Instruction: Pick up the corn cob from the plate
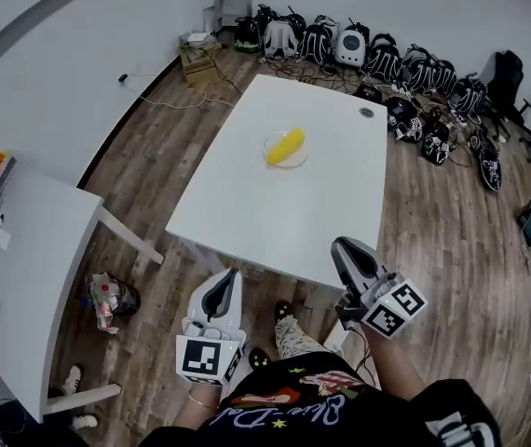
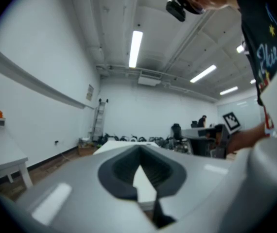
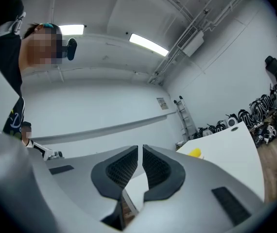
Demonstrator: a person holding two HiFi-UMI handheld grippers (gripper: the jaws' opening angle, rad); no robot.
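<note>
Worktop (image 1: 275,208): white, corn cob (image 1: 285,145) on plate (image 1: 295,161).
Floor (image 1: 163,147): wood, bags (image 1: 377,59) along wall (image 1: 415,7).
Left hand-held gripper (image 1: 229,276), right hand-held gripper (image 1: 343,247): closed, empty.

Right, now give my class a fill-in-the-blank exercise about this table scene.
The corn cob lies on a glass ___ on the white table.
The left tongs and right tongs are both ___, gripping nothing.
The corn cob's colour is ___.
Missing words: plate, shut, yellow.

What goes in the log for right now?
corn cob: on plate, untouched | left gripper: shut, empty | right gripper: shut, empty | both: well short of plate
</note>
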